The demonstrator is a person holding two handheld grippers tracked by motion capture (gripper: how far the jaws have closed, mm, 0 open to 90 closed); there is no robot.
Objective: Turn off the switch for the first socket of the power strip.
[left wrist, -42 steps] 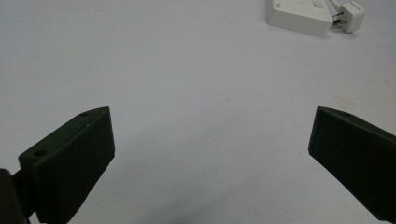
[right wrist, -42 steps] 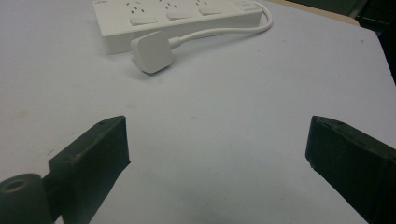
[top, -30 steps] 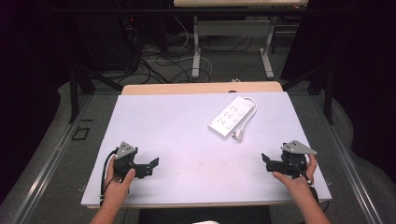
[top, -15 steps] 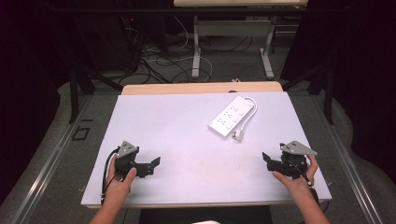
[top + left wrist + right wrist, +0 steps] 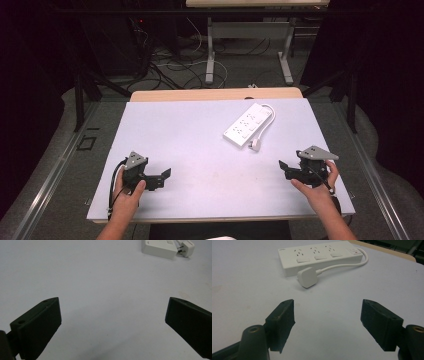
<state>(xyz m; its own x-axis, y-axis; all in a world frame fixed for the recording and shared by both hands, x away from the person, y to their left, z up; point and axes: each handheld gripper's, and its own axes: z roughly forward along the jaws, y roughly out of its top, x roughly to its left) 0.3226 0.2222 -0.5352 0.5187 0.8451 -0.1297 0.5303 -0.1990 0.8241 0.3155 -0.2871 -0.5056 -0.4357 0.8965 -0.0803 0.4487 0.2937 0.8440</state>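
A white power strip (image 5: 248, 125) lies on the pale table (image 5: 200, 135) right of centre, its short cable looping to a white plug (image 5: 255, 145) at its near end. The strip (image 5: 319, 255) and plug (image 5: 307, 277) lie ahead of my right gripper (image 5: 328, 315), which is open and empty. In the high view that right gripper (image 5: 286, 169) rests near the table's front right. My left gripper (image 5: 164, 177) sits at the front left, open with nothing between its jaws (image 5: 112, 322); one end of the strip (image 5: 158, 247) and the plug (image 5: 187, 245) show far off.
The table's wooden far edge (image 5: 215, 94) borders a floor with tangled cables (image 5: 170, 65) and another table's metal legs (image 5: 210, 45). Dark curtains flank both sides.
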